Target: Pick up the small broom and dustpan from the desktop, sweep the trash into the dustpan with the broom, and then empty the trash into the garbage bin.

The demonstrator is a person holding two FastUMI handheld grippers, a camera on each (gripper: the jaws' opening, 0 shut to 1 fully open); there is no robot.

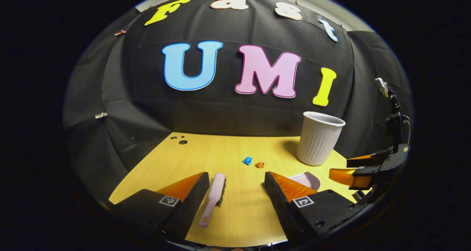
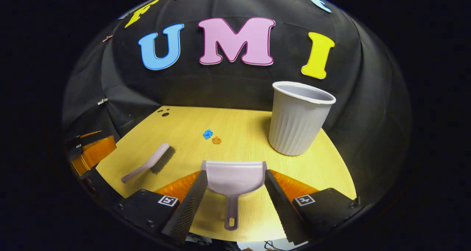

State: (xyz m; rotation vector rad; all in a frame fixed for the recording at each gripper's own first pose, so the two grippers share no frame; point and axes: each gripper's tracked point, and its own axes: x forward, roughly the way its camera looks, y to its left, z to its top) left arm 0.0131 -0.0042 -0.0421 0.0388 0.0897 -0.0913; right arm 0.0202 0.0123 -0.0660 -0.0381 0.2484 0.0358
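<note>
On the wooden table, both grippers' fingers stand released around the light, stiff broom and dustpan, best taken by their handles.

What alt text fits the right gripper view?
The right gripper's open tongs frame a small dustpan lying flat on a wooden desktop, handle toward the camera, not yet gripped. A small broom lies to its left, two trash scraps sit farther back, and a ribbed garbage bin stands upright at right.
</note>
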